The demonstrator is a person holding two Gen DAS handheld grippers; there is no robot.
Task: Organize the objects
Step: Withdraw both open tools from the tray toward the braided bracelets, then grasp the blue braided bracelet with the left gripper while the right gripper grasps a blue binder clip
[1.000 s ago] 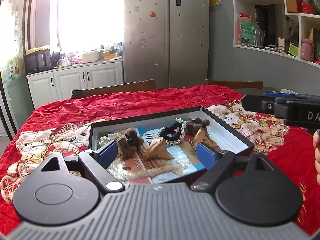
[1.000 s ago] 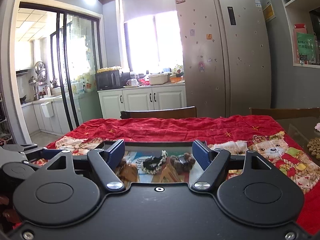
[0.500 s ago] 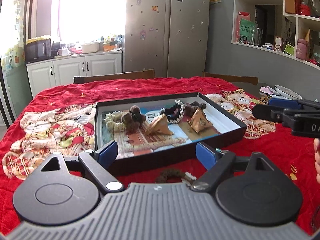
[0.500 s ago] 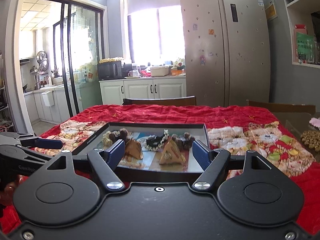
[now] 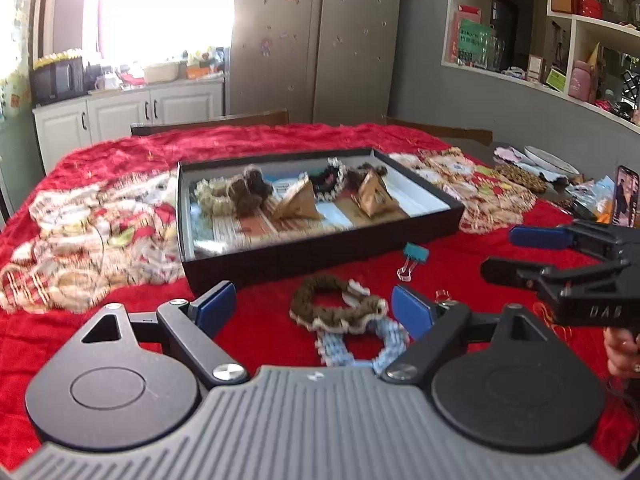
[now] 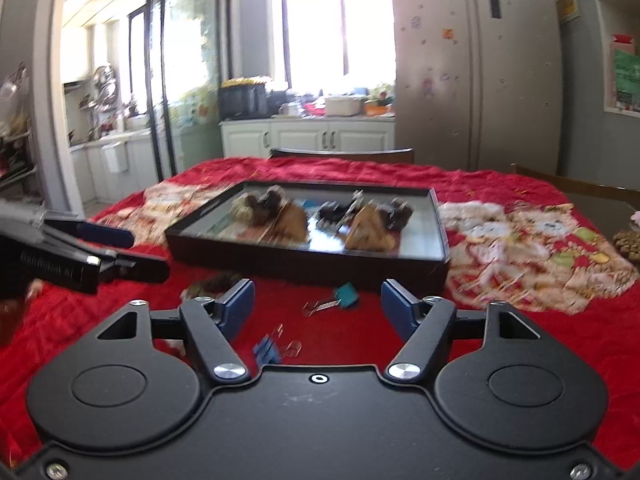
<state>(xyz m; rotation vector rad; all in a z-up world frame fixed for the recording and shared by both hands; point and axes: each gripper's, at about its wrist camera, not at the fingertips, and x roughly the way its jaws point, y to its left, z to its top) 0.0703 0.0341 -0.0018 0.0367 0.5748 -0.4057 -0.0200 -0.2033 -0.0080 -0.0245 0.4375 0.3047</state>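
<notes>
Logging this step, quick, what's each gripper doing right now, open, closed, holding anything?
Left gripper: open, holding nothing.
Right gripper: open, holding nothing.

Domestic kitchen and dining area. A tall silver double-door refrigerator [image 6: 476,68] dotted with small stickers stands beside white base cabinets [image 6: 312,138] carrying a black microwave oven [image 6: 243,98] under a bright window. A table [image 5: 280,332] draped in a red quilted patchwork cloth, wooden chair backs [image 5: 212,120] and white wall shelves [image 5: 560,28] of household items complete the setting.
</notes>
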